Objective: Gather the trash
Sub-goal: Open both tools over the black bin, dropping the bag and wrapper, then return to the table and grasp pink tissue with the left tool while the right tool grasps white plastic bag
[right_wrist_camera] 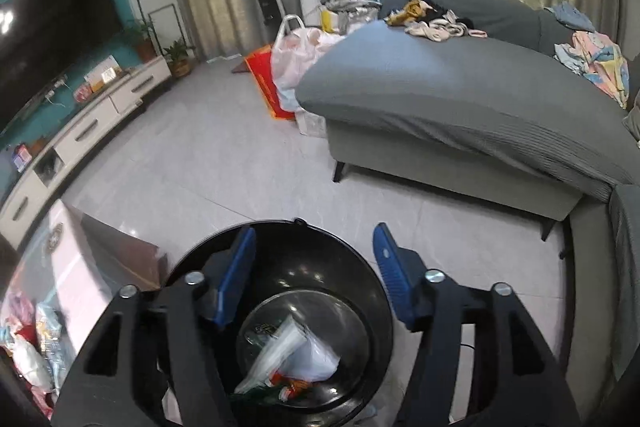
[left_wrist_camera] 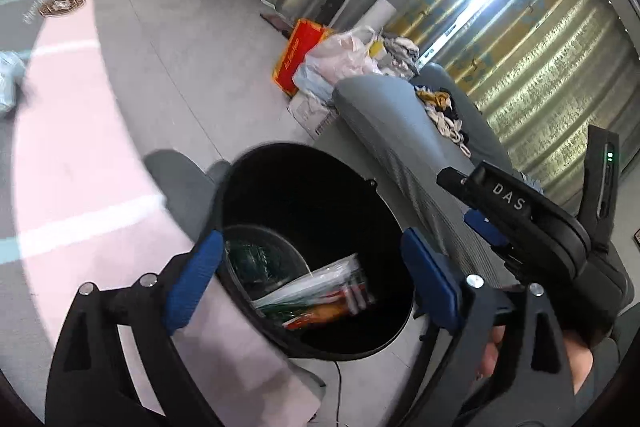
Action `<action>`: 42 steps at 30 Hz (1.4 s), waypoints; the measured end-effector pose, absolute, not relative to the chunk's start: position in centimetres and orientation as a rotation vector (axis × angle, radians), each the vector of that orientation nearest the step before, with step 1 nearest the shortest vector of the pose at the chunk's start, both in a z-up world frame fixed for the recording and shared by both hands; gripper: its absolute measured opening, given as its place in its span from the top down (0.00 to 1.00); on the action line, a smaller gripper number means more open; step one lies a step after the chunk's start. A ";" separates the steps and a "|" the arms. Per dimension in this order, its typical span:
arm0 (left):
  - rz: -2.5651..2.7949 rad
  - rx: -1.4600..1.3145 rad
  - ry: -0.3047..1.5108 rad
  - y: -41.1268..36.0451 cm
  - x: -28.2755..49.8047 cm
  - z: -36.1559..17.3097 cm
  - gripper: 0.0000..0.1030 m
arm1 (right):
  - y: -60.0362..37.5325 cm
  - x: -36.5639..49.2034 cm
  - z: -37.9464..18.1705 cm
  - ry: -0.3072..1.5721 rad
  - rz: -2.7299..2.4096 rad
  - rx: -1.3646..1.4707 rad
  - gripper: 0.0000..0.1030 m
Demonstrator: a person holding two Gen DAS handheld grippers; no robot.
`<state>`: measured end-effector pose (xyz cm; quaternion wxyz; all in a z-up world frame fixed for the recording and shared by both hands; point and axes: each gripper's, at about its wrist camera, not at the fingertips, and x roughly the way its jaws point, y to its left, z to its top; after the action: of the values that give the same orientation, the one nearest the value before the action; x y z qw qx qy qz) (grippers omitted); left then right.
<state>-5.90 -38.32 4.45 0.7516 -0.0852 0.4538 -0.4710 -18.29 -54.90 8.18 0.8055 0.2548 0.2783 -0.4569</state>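
Your left gripper [left_wrist_camera: 310, 281] and right gripper [right_wrist_camera: 314, 277] both hang spread and empty over the black bin [right_wrist_camera: 352, 239]; the wrappers [right_wrist_camera: 296, 363] lie at its bottom, so this drop looks done. Next, swing toward the packets [right_wrist_camera: 34, 343] on the low table [right_wrist_camera: 80, 259]; more trash seems to wait there.

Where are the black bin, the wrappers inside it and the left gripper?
black bin [right_wrist_camera: 372, 291]: right wrist view, inner wall at right.
wrappers [right_wrist_camera: 296, 355]: right wrist view, clear plastic in the middle.
left gripper [left_wrist_camera: 312, 275]: left wrist view, midway between its blue fingertips.
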 end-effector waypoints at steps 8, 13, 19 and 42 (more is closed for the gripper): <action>-0.813 -0.212 0.859 -27.7 -4.4 8.2 0.03 | -50.5 -16.0 11.2 0.555 -0.907 0.429 0.21; -0.598 -0.209 0.800 -18.3 -3.3 10.3 0.03 | -46.2 -13.4 13.0 0.570 -0.883 0.286 0.14; -0.391 -0.210 0.741 -6.6 -3.3 12.7 0.03 | -41.7 -11.4 14.6 0.542 -0.771 0.213 0.03; -0.127 -0.426 0.711 7.3 -1.4 9.2 0.03 | -28.3 -2.5 9.8 0.710 -0.146 0.273 0.03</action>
<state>-1.41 7.27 9.23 0.9134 -0.2066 0.3452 -0.0616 -2.52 -28.34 9.81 0.9259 0.1330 0.3463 -0.0710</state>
